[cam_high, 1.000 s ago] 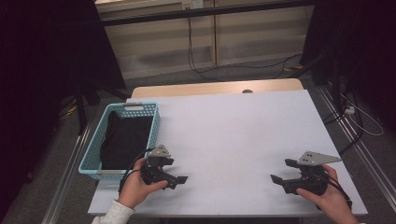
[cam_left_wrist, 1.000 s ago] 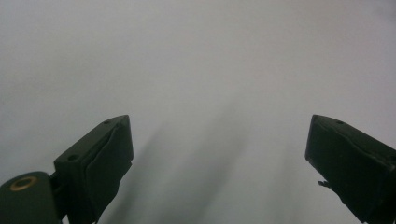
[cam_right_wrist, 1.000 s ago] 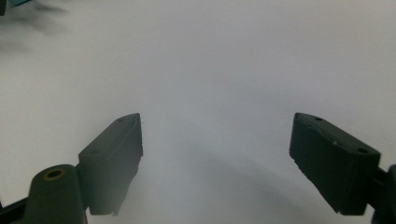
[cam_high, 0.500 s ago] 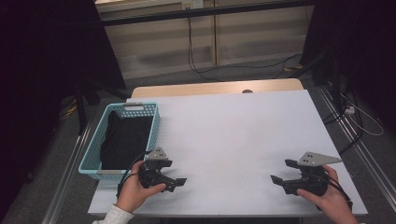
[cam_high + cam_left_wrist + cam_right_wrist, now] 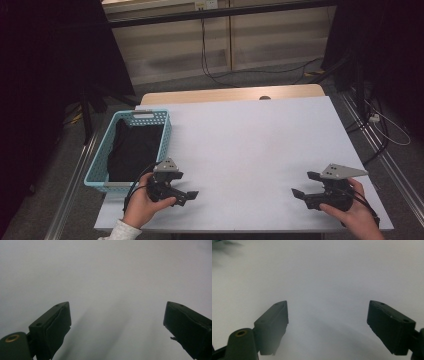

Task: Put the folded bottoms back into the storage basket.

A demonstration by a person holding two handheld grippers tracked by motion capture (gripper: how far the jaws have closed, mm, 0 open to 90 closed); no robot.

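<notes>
A white rectangular table (image 5: pixel 260 145) stands in a dim room, cables trailing over the grey floor in the upper part of the high view. At the table's left edge sits a light blue perforated plastic basket (image 5: pixel 97 167) with a black cloth (image 5: pixel 132 150) inside. The left gripper (image 5: pixel 186 196), lower left, lies just beside the basket's near corner, jaws spread wide, holding nothing. The right gripper (image 5: pixel 302 185), lower right, is equally wide open and empty, well apart from the basket.
</notes>
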